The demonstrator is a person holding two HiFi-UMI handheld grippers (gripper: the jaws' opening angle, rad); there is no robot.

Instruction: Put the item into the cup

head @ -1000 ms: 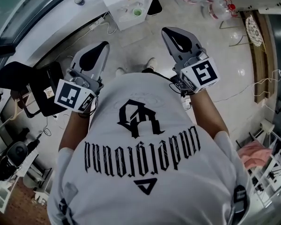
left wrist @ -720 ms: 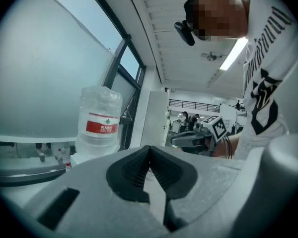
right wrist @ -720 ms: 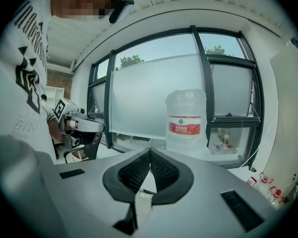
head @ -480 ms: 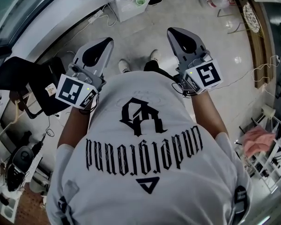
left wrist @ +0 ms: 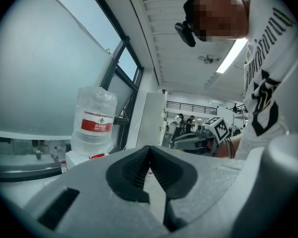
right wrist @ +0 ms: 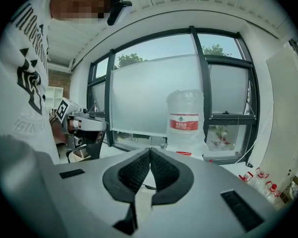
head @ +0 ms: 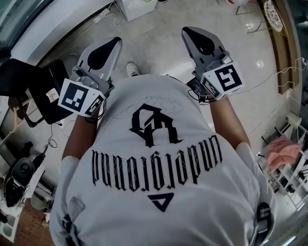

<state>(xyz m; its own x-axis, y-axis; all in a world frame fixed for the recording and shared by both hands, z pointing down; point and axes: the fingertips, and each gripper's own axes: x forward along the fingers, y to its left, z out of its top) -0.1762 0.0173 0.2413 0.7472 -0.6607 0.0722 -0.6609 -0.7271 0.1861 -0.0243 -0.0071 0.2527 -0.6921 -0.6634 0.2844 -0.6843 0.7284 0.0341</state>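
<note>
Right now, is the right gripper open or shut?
Shut. The right gripper has its jaws touching at the tips, nothing between them.

Nothing legible: gothic lettering on the shirt [head: 159, 188], tiny print on the water jug [right wrist: 186, 133].

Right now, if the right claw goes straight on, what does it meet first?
Nothing near: the shut right claw aims just left of the bottle, so probably the frosted window behind it. Depth is unclear.
</note>
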